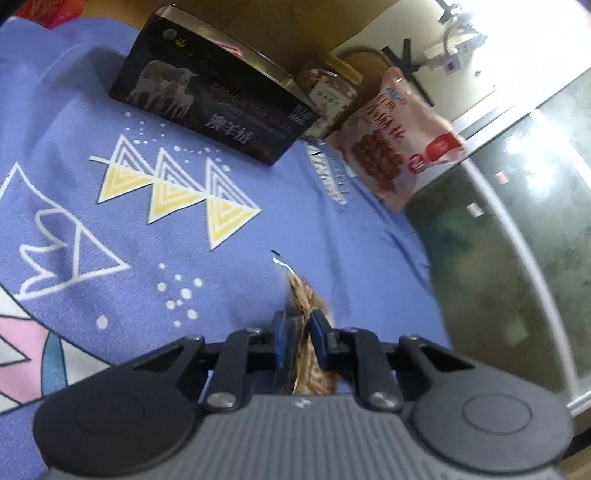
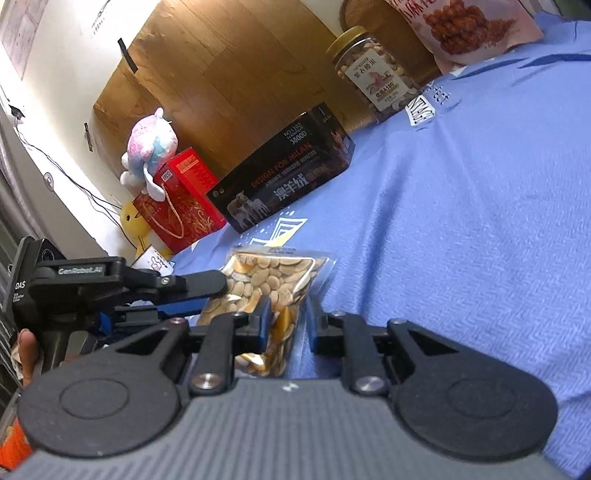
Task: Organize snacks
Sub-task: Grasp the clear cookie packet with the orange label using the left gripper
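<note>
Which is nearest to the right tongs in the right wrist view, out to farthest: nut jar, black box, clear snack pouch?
1. Clear snack pouch: between the right tongs.
2. Black box: behind the pouch, on the blue cloth.
3. Nut jar: farthest, up right near the wooden board.

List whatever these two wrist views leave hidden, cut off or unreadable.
- Clear snack bag: near end hidden behind the right gripper body, right wrist view.
- Same bag in the left wrist view: seen edge-on between the left gripper fingers, contents indistinct.
- Pink snack pouch: top cut off by the frame edge.
- Nut jar: partly hidden behind the black box, label blurred.
</note>
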`<action>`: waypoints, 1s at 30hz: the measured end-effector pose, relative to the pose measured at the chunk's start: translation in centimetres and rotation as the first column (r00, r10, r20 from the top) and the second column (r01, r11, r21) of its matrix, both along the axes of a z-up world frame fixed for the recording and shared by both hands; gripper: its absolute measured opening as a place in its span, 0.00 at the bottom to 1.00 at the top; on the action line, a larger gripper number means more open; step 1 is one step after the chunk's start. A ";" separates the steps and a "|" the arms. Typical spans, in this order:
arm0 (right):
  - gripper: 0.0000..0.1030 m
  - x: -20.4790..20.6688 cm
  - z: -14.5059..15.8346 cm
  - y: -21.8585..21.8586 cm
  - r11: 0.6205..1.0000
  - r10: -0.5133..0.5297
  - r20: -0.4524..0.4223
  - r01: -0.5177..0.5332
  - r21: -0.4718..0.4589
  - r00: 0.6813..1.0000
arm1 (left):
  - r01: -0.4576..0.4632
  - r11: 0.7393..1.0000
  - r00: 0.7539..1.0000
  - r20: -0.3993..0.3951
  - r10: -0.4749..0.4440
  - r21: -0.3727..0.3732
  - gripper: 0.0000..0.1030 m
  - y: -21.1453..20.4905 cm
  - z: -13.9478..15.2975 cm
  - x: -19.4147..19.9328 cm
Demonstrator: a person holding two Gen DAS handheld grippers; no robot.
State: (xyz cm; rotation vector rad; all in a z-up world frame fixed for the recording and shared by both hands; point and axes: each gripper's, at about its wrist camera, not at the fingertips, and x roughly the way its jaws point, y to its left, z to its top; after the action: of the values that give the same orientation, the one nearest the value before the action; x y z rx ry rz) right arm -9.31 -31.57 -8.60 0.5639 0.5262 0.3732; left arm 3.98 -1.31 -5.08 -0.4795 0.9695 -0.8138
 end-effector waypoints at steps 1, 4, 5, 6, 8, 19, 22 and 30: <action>0.22 0.0 0.0 0.1 1.000 0.000 0.005 0.000 -0.006 1.000 | 0.001 1.000 1.000 0.009 -0.001 -0.002 0.14 0.0 0.1 -0.1; 0.28 -0.2 0.0 0.1 1.000 0.009 0.019 -0.009 -0.018 1.000 | 0.014 0.999 0.999 0.035 -0.013 -0.034 0.14 0.3 0.7 -0.2; 0.31 -0.3 0.2 0.2 0.999 0.017 0.022 -0.016 -0.028 1.000 | 0.020 0.999 0.998 0.056 -0.018 -0.037 0.15 0.3 0.9 -0.3; 0.31 -0.3 0.2 0.3 0.999 0.021 0.025 -0.020 -0.041 0.999 | 0.031 0.999 0.997 0.072 -0.028 -0.036 0.18 0.2 1.1 -0.4; 0.31 -0.4 0.3 0.6 0.997 0.027 0.032 -0.025 -0.073 0.999 | 0.075 0.997 0.994 0.078 -0.073 -0.030 0.44 -0.4 1.1 -0.6; 0.32 -1.2 0.5 1.1 0.987 0.010 0.069 0.001 -0.163 0.998 | 0.044 0.998 0.996 0.070 -0.047 0.041 0.12 -0.7 -0.4 0.2; 0.49 -1.7 0.6 0.5 0.992 0.014 0.070 -0.005 -0.125 0.997 | 0.049 0.998 0.998 0.047 -0.047 -0.048 0.12 0.1 0.1 0.6; 0.76 -2.4 1.0 2.1 0.979 0.057 0.101 -0.036 -0.199 0.993 | 0.068 0.993 0.996 0.066 -0.062 -0.096 0.12 0.3 1.2 0.2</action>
State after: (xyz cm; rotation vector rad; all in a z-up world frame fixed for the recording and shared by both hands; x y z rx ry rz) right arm -11.75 -29.48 -7.61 0.3392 0.4678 0.3886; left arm 4.16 -1.05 -3.86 -0.5063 0.8939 -0.9328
